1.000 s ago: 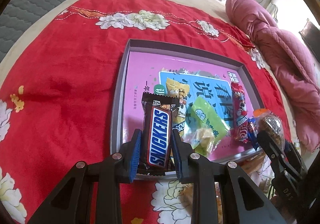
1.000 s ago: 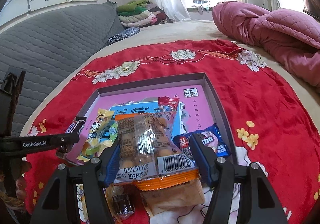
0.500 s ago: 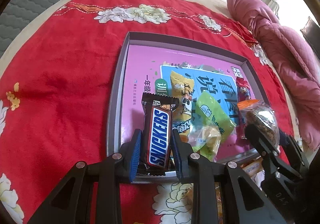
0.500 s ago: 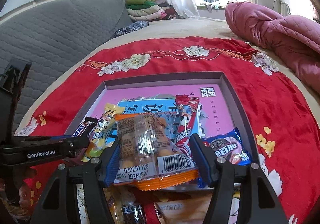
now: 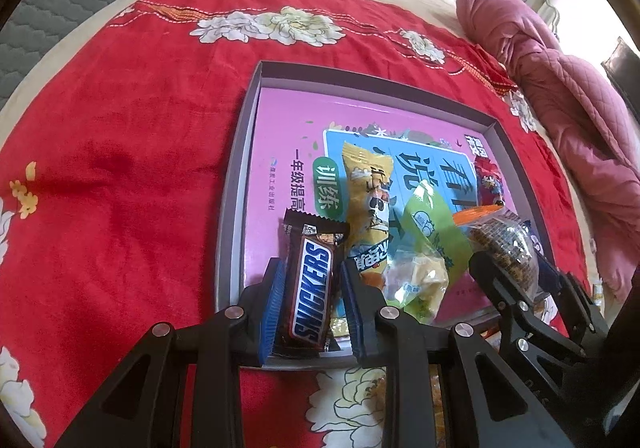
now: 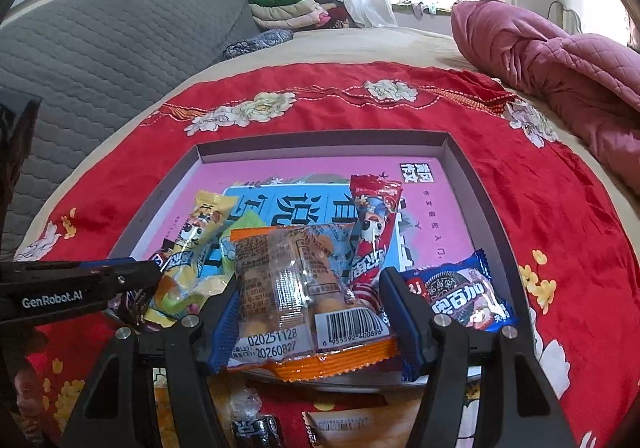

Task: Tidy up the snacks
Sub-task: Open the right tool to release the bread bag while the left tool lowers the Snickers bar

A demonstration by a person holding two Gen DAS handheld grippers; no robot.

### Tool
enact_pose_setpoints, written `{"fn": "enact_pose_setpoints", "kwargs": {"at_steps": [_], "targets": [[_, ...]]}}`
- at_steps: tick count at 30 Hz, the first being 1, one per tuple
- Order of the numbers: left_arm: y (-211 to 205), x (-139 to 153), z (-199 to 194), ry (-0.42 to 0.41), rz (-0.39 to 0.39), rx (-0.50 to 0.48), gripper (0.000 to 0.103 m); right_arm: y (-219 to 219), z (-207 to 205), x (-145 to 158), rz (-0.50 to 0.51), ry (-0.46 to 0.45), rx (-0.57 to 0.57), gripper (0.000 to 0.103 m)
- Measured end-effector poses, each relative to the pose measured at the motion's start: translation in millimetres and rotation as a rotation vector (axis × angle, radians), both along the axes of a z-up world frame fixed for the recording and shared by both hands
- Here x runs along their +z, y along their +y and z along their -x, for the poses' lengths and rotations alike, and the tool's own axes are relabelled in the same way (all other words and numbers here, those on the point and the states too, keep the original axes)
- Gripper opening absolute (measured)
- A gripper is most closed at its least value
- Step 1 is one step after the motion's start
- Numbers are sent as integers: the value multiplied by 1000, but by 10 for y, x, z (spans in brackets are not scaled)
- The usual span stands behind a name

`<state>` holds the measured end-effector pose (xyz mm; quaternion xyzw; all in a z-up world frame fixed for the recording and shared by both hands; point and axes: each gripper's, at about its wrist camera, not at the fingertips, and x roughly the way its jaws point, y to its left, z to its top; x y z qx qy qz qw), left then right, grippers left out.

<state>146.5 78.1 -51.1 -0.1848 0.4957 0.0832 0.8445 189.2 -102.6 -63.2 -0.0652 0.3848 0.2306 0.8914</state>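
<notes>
My left gripper [image 5: 310, 304] is shut on a brown Snickers bar [image 5: 312, 284], held over the near left corner of the grey tray [image 5: 236, 175]. My right gripper [image 6: 310, 322] is shut on a clear, orange-edged packet of round snacks [image 6: 296, 288], over the tray's near edge [image 6: 480, 199]. The same packet [image 5: 504, 248] and right gripper [image 5: 516, 280] show at the right of the left wrist view. In the tray lie a yellow packet [image 5: 368, 191], a green packet [image 5: 428, 236], a red packet [image 6: 374, 224] and a blue cookie packet [image 6: 464, 294].
The tray has a pink printed floor [image 5: 288, 135] and sits on a red flowered cloth [image 5: 120, 147] on a bed. A pink quilt [image 6: 560, 59] lies at the right, a grey padded headboard [image 6: 100, 43] at the left. More loose snacks [image 6: 256, 424] lie before the tray.
Both grippers have moved forward over the tray, each still holding its snack. The right gripper's packet now hangs over the packets in the tray's near part.
</notes>
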Motion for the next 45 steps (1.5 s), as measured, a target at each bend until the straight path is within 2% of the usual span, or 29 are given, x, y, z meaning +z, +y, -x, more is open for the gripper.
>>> {"fn": "enact_pose_setpoints", "kwargs": {"at_steps": [30, 35, 45], "targets": [[14, 67, 36, -13, 21, -5, 30, -45, -21, -35, 8, 28, -41, 67], [42, 92, 55, -19, 31, -1, 30, -64, -14, 5, -9, 16, -45, 75], [70, 128, 88, -25, 42, 6, 30, -79, 15, 28, -20, 14, -42, 75]]}}
